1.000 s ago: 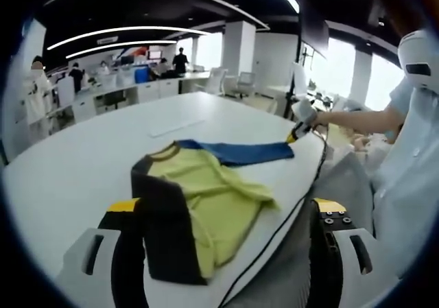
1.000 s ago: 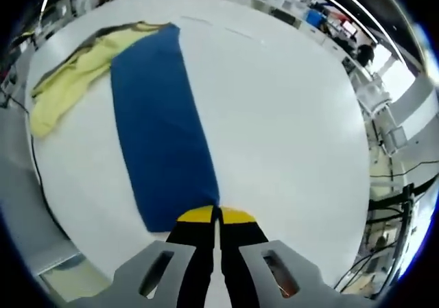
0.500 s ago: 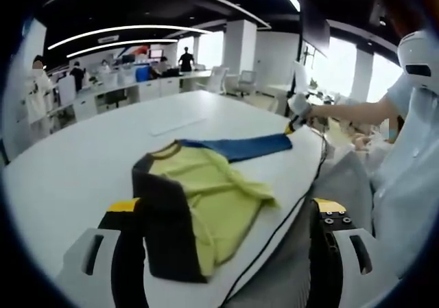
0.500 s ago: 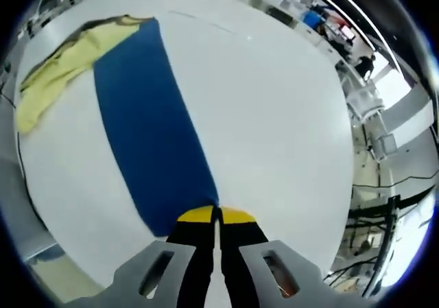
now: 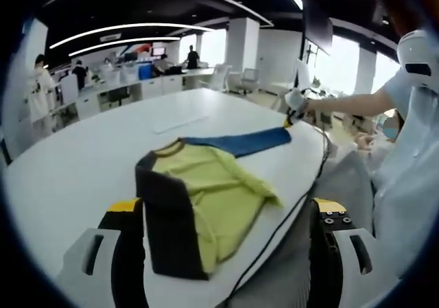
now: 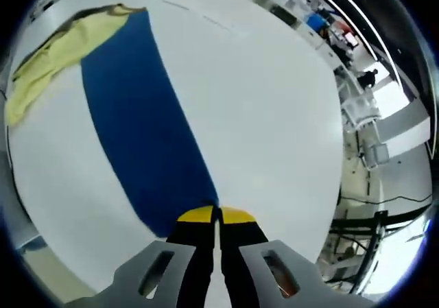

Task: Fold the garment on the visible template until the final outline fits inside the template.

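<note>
Lying mid-frame on the white table point(image 5: 75, 164), the shirt point(image 5: 206, 198) has its dark sleeve point(image 5: 164, 232) between the left gripper's point(image 5: 223, 215) parted jaws; at lower centre the right gripper point(image 6: 218, 215) clamps the blue sleeve point(image 6: 140, 136) (overpulling could drag everything askew).

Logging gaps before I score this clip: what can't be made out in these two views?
- Left gripper view: whether the left gripper grips anything; the dark sleeve of the yellow long-sleeved shirt covers one jaw.
- Right gripper view: the blue sleeve's cuff end, hidden behind the closed right gripper.
- Both views: the template's outline on the white table; a faint line is too small to confirm.
</note>
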Available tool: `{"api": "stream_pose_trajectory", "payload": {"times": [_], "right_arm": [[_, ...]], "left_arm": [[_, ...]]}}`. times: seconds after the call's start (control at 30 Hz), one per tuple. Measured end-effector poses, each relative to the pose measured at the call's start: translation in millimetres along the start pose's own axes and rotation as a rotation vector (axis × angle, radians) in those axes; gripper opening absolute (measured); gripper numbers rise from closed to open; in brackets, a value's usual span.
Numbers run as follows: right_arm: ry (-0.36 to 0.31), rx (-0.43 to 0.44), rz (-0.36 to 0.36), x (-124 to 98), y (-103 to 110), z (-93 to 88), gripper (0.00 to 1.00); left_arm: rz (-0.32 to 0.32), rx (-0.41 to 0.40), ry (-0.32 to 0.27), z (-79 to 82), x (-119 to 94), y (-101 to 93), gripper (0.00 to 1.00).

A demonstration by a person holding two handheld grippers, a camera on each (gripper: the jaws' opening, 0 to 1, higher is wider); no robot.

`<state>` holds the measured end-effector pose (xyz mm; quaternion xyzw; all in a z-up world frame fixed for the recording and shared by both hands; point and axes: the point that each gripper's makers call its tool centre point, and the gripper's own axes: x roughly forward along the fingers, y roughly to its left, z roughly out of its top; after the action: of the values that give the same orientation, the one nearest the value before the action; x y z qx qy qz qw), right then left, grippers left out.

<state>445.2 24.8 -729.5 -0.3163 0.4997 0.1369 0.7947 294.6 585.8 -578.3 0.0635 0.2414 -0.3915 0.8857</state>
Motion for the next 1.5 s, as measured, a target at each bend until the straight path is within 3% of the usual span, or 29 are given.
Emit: {"api": "stream_pose_trajectory", "payload": {"times": [0.43, 0.83, 1.17, 1.5], "right_arm": [[0.018, -0.005, -0.009, 15.0, -18.0, -0.6, 0.02], [0.031, -0.023, -0.014, 30.7, -31.1, 11.5, 0.02], [0.047, -0.047, -0.026, 33.2, -28.1, 9.0, 0.02], [0.046, -0.048, -0.032, 40.7, -40.5, 11.3, 0.02]], "left_arm": [[0.012, -0.003, 0.011, 0.3, -0.7, -0.4, 0.98], [0.025, -0.013, 0.025, 1.4, 2.2, 1.6, 0.98], [0.042, -0.031, 0.016, 4.3, 0.4, 1.5, 0.98], [0.044, -0.029, 0.018, 7.6, 1.1, -1.1, 0.98]]}}
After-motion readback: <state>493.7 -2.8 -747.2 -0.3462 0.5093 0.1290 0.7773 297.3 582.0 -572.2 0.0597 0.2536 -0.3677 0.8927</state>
